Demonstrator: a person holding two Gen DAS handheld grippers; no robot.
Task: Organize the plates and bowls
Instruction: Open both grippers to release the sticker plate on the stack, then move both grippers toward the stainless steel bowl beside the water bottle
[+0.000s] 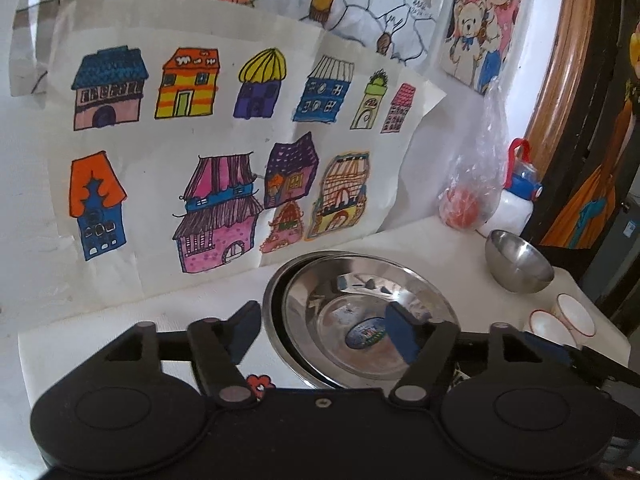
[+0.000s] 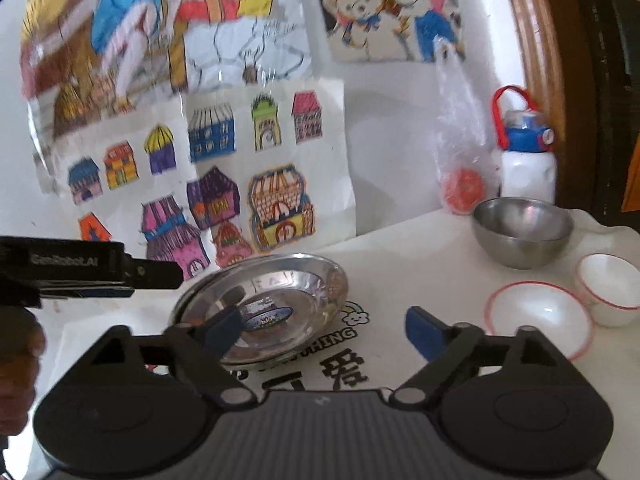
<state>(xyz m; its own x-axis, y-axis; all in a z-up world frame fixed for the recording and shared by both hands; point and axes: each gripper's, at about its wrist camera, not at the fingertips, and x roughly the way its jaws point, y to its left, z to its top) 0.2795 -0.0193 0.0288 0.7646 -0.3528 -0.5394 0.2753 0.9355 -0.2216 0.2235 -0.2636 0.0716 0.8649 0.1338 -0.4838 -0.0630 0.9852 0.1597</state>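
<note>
Left gripper (image 1: 324, 330) is held spread, tilted down over the stacked steel plates (image 1: 360, 312) on the table (image 1: 120, 332), nothing gripped. Right gripper (image 2: 320, 330) is spread wide, empty, angled down beside the plates; steel bowl (image 2: 522, 232) and white bowls (image 2: 538, 320) are seen to the right.

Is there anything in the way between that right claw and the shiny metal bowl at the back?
Nothing visible. Bare white tablecloth lies between the open right gripper and the steel bowl. The white bowls sit off to the right.
</note>
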